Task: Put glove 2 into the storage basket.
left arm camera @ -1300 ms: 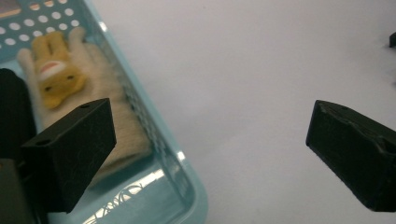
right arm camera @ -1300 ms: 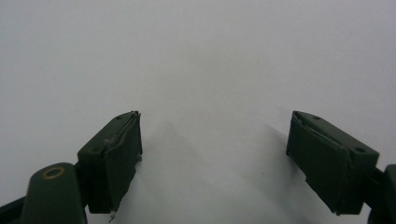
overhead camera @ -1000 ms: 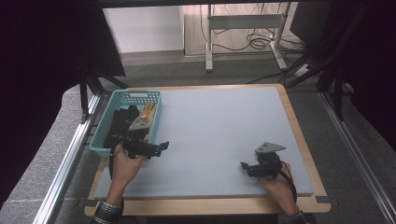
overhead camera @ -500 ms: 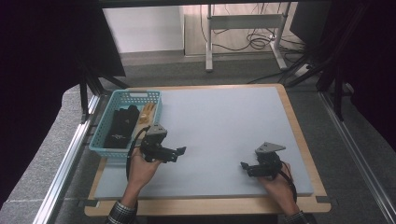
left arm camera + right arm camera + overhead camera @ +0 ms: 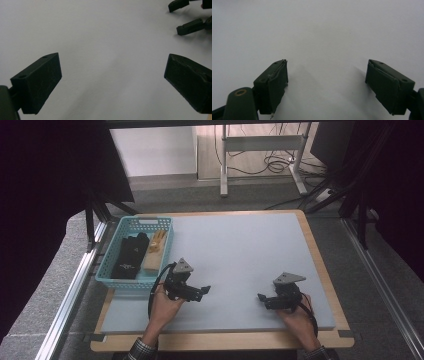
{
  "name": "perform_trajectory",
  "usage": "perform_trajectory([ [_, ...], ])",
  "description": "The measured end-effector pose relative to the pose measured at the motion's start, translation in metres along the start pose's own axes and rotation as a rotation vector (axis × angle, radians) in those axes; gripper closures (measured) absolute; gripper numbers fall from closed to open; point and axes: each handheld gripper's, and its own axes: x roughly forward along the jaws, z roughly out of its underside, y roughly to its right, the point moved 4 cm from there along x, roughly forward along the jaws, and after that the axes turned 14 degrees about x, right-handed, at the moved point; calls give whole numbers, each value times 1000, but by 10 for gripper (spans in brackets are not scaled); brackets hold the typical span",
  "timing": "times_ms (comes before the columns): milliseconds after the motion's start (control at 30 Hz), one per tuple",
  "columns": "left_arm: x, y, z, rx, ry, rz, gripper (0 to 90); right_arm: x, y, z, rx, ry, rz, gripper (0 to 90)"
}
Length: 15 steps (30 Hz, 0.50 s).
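Both of my tools were released and empty: the left gripper just right of the basket, the right gripper resting low at the near right of the grey mat. The basket sat at the mat's left edge, teal and lattice-walled, holding a black pouch beside a tan piece. I judged it best to keep my left jaws wide and approach the basket's contents from above, clear of its rim.
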Motion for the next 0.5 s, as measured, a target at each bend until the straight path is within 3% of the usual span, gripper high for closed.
perform_trajectory([
  [500, 29, 10, 18, 30, -53, 9, 14, 0, 0, 0, 0, 0, 0, 175],
])
